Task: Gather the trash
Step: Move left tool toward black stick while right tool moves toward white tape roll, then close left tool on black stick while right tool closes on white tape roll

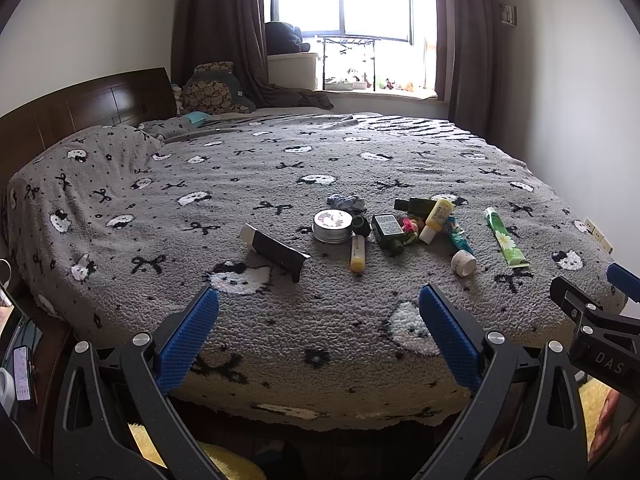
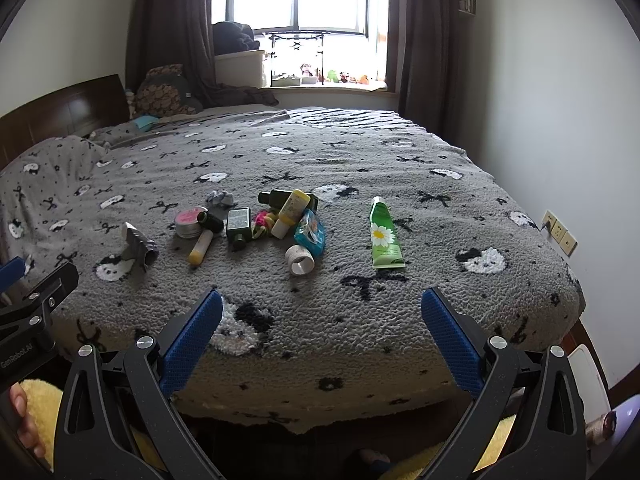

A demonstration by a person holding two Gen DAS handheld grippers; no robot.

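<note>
A cluster of items lies on the grey blanket of the bed (image 1: 280, 312): a black tube (image 1: 276, 251), a round tin (image 1: 332, 225), a yellow stick (image 1: 357, 254), a dark green bottle (image 1: 387, 232), a yellow bottle (image 1: 437, 218), a teal tube with a white cap (image 1: 462, 248) and a green daisy tube (image 1: 505, 242). The same items show in the right wrist view, with the daisy tube (image 2: 383, 234) and the white cap (image 2: 300, 260) nearest. My left gripper (image 1: 319, 304) is open and empty above the bed's near edge. My right gripper (image 2: 322, 306) is open and empty, also short of the items.
A wooden headboard (image 1: 80, 108) is at the left, pillows (image 1: 212, 90) at the far end, a window with curtains behind. A wall with sockets (image 2: 558, 232) is at the right. Yellow fluffy fabric (image 2: 40, 408) lies below the bed edge. A phone (image 1: 22, 374) lies at the left.
</note>
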